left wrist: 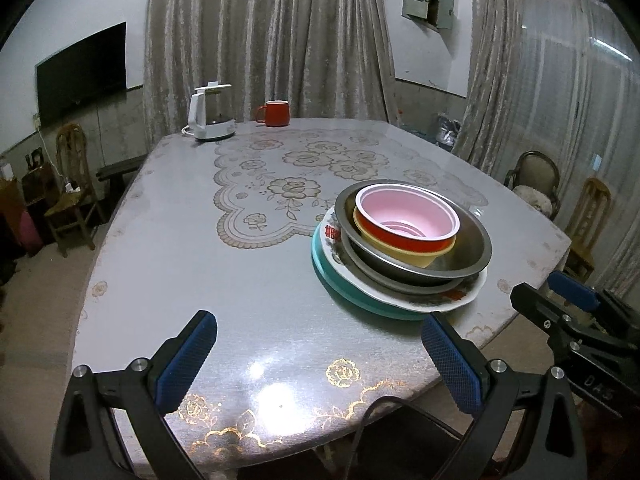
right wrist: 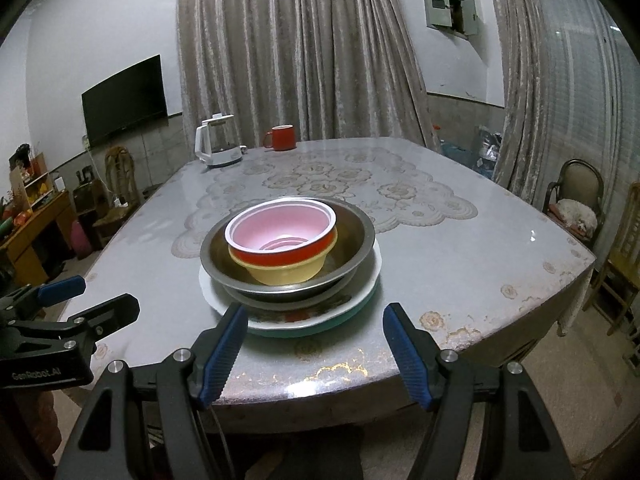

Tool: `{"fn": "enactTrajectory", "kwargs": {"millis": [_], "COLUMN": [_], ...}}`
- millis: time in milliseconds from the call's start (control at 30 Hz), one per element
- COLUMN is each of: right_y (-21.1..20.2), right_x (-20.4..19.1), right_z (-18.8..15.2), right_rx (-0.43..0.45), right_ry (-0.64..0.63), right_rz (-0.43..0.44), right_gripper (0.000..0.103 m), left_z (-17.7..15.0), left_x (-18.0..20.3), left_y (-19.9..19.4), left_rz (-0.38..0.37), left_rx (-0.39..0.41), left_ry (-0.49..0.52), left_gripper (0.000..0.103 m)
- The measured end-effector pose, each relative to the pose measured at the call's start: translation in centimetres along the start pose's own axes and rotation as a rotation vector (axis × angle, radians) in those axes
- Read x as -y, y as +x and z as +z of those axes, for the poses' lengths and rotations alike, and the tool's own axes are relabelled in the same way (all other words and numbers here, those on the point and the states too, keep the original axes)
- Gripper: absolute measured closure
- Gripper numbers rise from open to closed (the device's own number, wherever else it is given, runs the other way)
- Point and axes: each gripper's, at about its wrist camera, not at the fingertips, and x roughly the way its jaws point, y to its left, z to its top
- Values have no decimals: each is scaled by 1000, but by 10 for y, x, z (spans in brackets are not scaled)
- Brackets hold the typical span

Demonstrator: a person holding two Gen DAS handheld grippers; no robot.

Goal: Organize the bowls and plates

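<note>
One stack stands on the table [left wrist: 248, 288]: a teal plate [left wrist: 340, 292] at the bottom, a white patterned plate [left wrist: 460, 296], a steel bowl [left wrist: 460, 252], a yellow bowl [left wrist: 416, 258] and a red bowl with pink inside [left wrist: 408, 210] on top. In the right wrist view the same stack shows the teal plate [right wrist: 352, 312], white plate [right wrist: 280, 318], steel bowl [right wrist: 352, 236], yellow bowl [right wrist: 288, 274] and red bowl [right wrist: 280, 226]. My left gripper [left wrist: 316, 356] is open and empty, left of the stack. My right gripper [right wrist: 314, 344] is open and empty, just in front of the stack.
A white kettle [left wrist: 210, 114] and a red mug [left wrist: 274, 113] stand at the table's far edge. Chairs [left wrist: 72, 196] stand left of the table and chairs [right wrist: 576, 200] to the right. The right gripper shows in the left wrist view [left wrist: 560, 308].
</note>
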Motion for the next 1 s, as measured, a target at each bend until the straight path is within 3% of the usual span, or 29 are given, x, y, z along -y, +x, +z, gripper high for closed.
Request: {"fn": "enactTrajectory", "kwargs": {"millis": [233, 733, 1000], "right_y": [2, 7, 8], "right_x": [2, 3, 4], "right_z": [0, 1, 1], "right_rx": [-13, -25, -27], "right_ry": [9, 11, 14], "right_rz": [-2, 0, 0], "right_gripper": [32, 32, 32], "left_z": [0, 1, 1], "left_x": [7, 6, 10], "left_y": [-2, -5, -1], "left_rz": [44, 12, 41], "left_rx": [16, 42, 30], "left_ry": [34, 24, 45], "left_gripper": [0, 0, 0]}}
